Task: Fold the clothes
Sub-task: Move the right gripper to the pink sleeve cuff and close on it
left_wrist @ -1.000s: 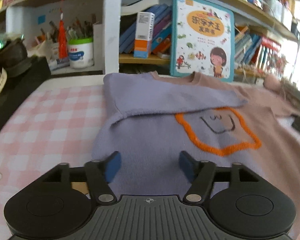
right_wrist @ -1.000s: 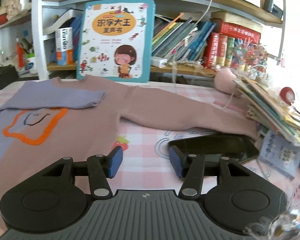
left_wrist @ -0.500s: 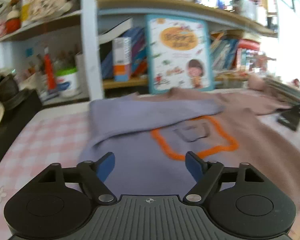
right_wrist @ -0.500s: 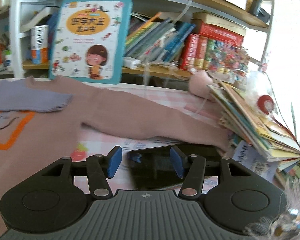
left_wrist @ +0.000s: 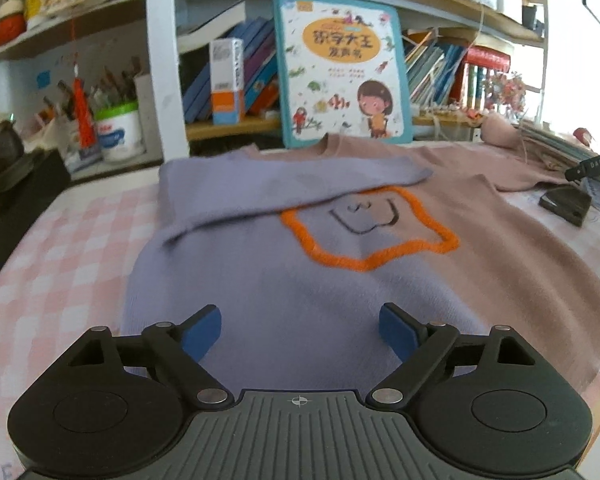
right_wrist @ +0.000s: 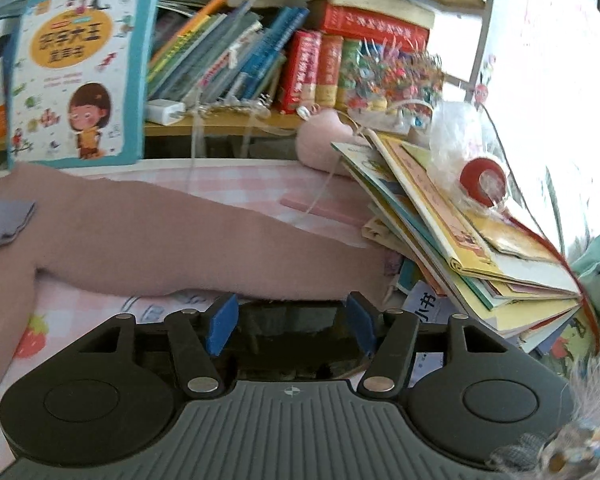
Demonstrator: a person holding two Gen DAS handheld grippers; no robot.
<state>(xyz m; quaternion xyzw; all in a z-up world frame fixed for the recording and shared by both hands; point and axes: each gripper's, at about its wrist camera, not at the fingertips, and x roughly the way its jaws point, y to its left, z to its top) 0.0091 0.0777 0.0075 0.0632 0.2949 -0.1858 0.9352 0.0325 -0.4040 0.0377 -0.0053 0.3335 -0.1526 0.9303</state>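
A two-tone sweater (left_wrist: pixel 340 280), lilac on the left and dusty pink on the right, lies flat on the pink checked table with an orange outlined star on its chest. Its lilac sleeve (left_wrist: pixel 284 184) is folded across the top. The pink sleeve (right_wrist: pixel 172 248) stretches out to the right in the right wrist view. My left gripper (left_wrist: pixel 300 332) hovers open over the sweater's lower hem. My right gripper (right_wrist: pixel 290 324) is open just short of the pink sleeve's cuff end, above a black phone (right_wrist: pixel 292 320).
A picture book (left_wrist: pixel 340 72) leans on the shelf behind the sweater. A slanting stack of books (right_wrist: pixel 460 240) crowds the table's right side. The black phone (left_wrist: pixel 564 204) lies right of the sweater. A white tub (left_wrist: pixel 118 132) and dark items sit far left.
The right gripper has swung right and forward, from beside the sweater body to over the phone near the sleeve end. The left gripper's jaws have spread wider over the hem.
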